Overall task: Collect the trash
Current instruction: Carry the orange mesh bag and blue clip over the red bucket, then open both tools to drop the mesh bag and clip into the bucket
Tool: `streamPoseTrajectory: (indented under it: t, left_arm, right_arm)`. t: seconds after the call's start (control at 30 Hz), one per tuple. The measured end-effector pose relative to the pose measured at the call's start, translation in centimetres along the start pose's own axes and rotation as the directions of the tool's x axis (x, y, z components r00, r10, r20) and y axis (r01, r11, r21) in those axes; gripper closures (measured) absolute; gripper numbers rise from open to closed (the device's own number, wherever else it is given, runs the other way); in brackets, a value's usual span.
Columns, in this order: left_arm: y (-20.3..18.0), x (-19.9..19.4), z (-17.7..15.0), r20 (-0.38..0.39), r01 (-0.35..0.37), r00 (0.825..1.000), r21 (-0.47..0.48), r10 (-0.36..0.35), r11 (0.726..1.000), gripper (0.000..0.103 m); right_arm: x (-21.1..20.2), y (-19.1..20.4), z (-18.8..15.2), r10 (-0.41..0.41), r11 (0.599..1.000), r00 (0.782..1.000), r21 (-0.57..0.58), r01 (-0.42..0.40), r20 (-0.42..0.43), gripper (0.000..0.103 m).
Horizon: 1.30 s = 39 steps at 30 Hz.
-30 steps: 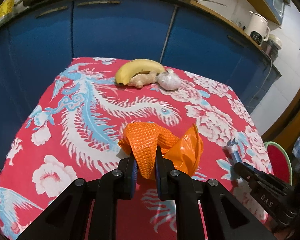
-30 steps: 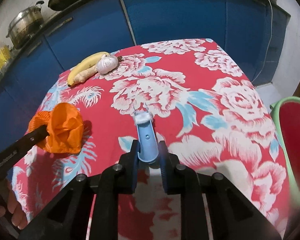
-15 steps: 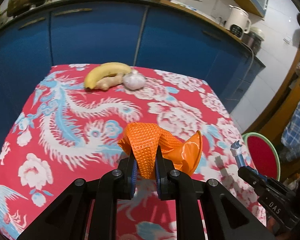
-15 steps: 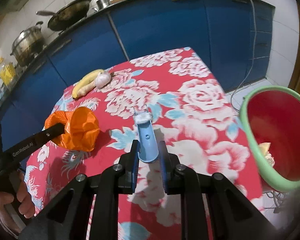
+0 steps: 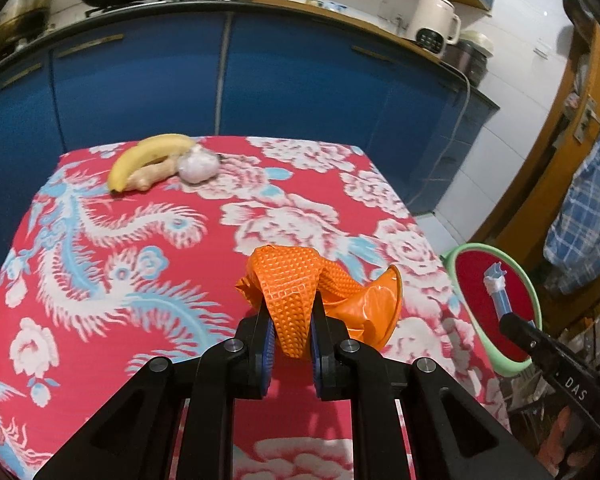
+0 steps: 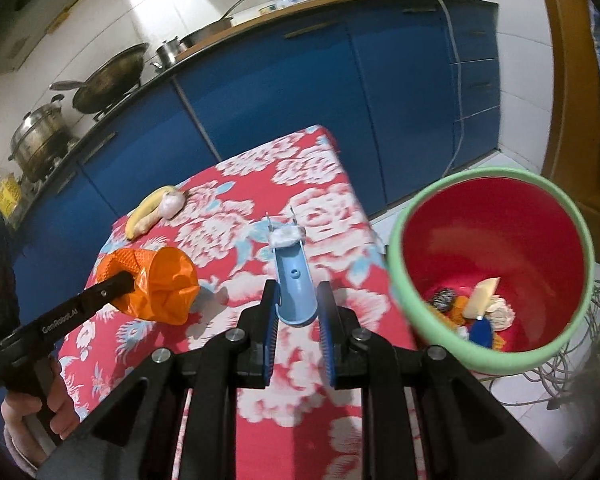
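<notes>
**Both hands full, bin's at 3 o'clock**

My left gripper point(image 5: 291, 334) is clamped on a crumpled textured orange rubber glove point(image 5: 300, 292). My right gripper point(image 6: 298, 314) pinches a blue plastic razor point(image 6: 294, 280), just left of the green-rimmed red plastic bin point(image 6: 492, 264), above the red floral tablecloth point(image 6: 320, 208).

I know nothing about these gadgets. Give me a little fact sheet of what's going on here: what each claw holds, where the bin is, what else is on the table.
left gripper: shut on a crumpled orange textured rubber glove
right gripper: shut on a light blue plastic razor handle, white fluff at its far end
bin: red bucket with a pale green rim, on the floor beside the table, scraps already inside
table: red floral tablecloth
left on the table: yellow banana, ginger root, garlic bulb, grouped at the far edge
</notes>
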State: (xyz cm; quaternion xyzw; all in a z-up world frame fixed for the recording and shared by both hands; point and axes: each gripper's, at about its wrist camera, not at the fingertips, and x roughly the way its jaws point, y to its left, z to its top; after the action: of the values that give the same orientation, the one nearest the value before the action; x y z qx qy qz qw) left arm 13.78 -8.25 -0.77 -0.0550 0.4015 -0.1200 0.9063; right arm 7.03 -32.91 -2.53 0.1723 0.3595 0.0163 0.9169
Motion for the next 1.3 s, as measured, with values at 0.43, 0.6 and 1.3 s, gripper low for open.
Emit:
streamPoseTrajectory:
  t: [0.43, 0.6, 1.3]
  left_arm:
    - [-6.1, 1.7, 0.2, -0.038, 0.084, 0.996, 0.091, -0.080, 0.992, 0.088]
    - [-8.5, 2.4, 0.3, -0.051, 0.125, 0.992, 0.128, -0.120, 0.984, 0.088]
    - [-19.7, 7.7, 0.3, -0.151, 0.304, 0.951, 0.297, -0.270, 0.905, 0.088]
  right_arm:
    - [-1.7, -5.9, 0.7, -0.085, 0.993, 0.996, 0.083, 0.082, 0.030, 0.082]
    - [-1.8, -8.0, 0.6, -0.123, 0.986, 0.992, 0.117, 0.120, 0.025, 0.081]
    - [-2.1, -13.9, -0.2, -0.226, 0.947, 0.974, 0.228, 0.227, -0.030, 0.073]
